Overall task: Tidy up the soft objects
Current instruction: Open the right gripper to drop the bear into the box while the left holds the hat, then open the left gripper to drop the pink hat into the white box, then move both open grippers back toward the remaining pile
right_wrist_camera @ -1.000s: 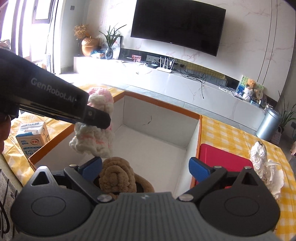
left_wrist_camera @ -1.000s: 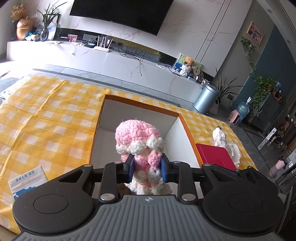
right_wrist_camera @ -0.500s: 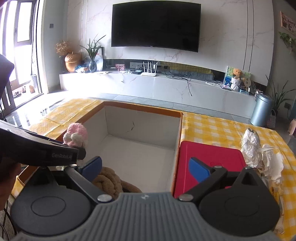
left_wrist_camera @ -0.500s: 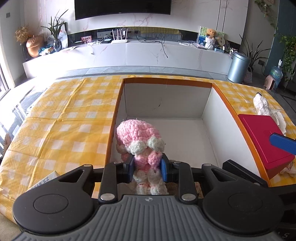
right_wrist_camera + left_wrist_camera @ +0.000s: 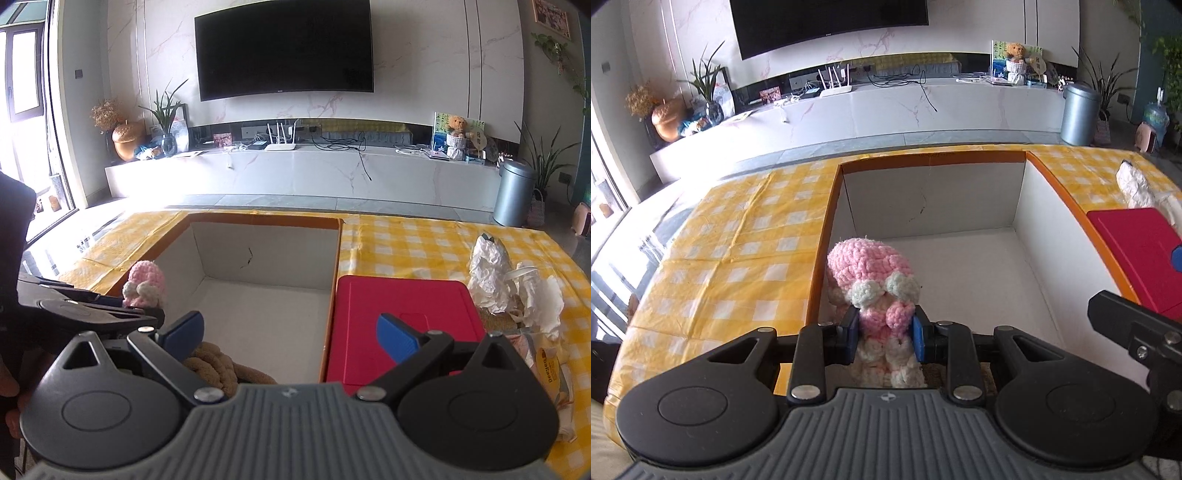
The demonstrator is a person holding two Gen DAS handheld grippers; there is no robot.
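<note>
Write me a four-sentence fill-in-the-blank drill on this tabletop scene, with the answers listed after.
1. The left gripper is shut on a pink and white ____ toy.
2. The toy hangs over the open ____ with an orange rim.
3. The right gripper has its blue fingers ____, holding nothing.
4. Right of the box lies a flat ____ lid.

Answers: crocheted; box; open; red

We find very little legible lettering. On the packet (image 5: 553,373) lying at the far right of the right gripper (image 5: 291,334), orange letters run sideways, partly readable as "Daread"; we cannot confirm the spelling. We can read no other text, brand, number or sign.
</note>
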